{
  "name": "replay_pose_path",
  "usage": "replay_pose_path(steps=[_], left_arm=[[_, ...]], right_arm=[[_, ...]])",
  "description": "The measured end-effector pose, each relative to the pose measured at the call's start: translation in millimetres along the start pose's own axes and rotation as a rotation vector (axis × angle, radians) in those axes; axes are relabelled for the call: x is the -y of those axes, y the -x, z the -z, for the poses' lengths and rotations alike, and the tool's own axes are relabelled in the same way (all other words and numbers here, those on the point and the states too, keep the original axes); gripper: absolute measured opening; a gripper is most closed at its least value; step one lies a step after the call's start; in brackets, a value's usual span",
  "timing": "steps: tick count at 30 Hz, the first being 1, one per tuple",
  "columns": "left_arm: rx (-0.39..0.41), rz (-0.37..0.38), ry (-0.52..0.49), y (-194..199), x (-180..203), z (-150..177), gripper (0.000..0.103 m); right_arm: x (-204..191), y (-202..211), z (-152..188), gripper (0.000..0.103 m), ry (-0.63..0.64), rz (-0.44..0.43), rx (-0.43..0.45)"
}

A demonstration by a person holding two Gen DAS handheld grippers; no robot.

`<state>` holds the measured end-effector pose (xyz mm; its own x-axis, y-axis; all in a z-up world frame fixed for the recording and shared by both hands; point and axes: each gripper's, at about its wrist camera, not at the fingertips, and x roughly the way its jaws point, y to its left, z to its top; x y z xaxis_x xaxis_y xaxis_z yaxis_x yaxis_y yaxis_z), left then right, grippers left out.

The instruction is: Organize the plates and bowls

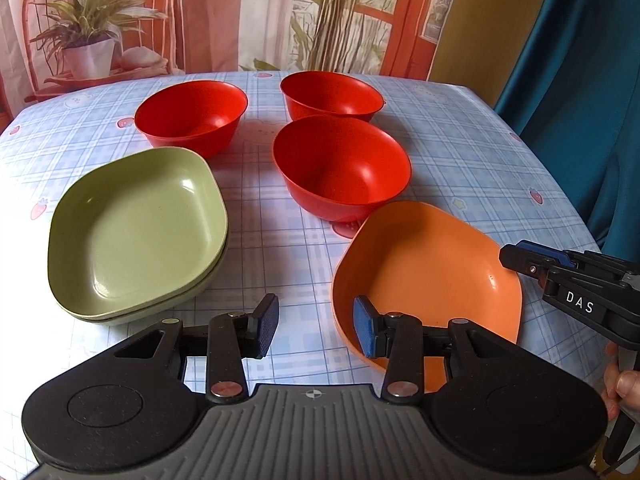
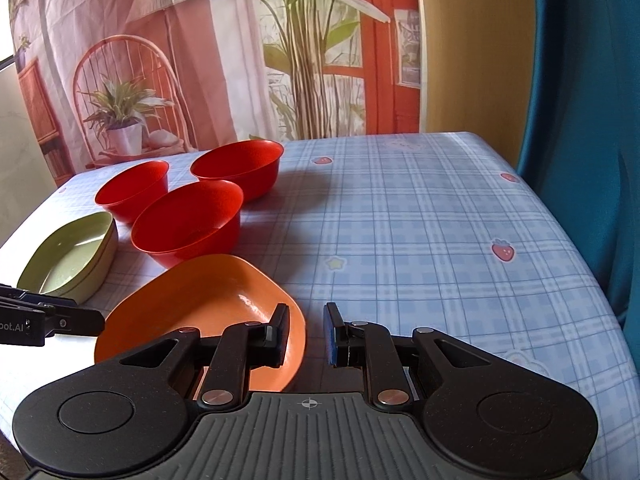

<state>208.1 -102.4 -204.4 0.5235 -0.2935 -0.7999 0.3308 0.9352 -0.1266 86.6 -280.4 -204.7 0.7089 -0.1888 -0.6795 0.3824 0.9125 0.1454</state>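
Three red bowls (image 1: 192, 116) (image 1: 332, 94) (image 1: 342, 166) stand on the table; they also show in the right wrist view (image 2: 188, 224). Two stacked green plates (image 1: 136, 232) (image 2: 68, 256) sit at the left. An orange plate (image 1: 428, 276) (image 2: 200, 300) lies near the front. My left gripper (image 1: 316, 328) is open, its right finger inside the orange plate's near left rim, left finger outside. My right gripper (image 2: 306, 334) is open around the plate's right rim, one finger inside, one outside; it also shows in the left wrist view (image 1: 520, 260).
The table (image 2: 420, 220) has a blue plaid cloth with strawberry prints. A printed backdrop (image 2: 200, 60) hangs behind it and a blue curtain (image 2: 580, 120) at the right. The table's right edge drops off near the curtain.
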Motion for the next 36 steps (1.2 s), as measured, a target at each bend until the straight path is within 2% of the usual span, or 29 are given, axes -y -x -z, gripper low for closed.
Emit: replay_pose_path(steps=[11, 15, 17, 19, 28, 36], left_arm=[[-0.055, 0.048, 0.011, -20, 3, 4, 0.042], [-0.056, 0.061, -0.001, -23, 8, 5, 0.031], [-0.057, 0.074, -0.004, -24, 9, 5, 0.029], [-0.055, 0.085, -0.011, -24, 10, 5, 0.029], [-0.049, 0.082, -0.021, -22, 10, 6, 0.029], [-0.004, 0.075, -0.040, -6, 11, 6, 0.029]], right_arm=[[2, -15, 11, 0.017, -0.038, -0.033, -0.044], [6, -16, 14, 0.016, -0.052, -0.041, -0.052], [6, -16, 14, 0.013, -0.054, -0.052, -0.052], [5, -15, 14, 0.010, -0.051, -0.056, -0.050], [0, -15, 14, 0.010, -0.050, -0.058, -0.053], [-4, -10, 9, 0.010, -0.048, -0.054, -0.038]])
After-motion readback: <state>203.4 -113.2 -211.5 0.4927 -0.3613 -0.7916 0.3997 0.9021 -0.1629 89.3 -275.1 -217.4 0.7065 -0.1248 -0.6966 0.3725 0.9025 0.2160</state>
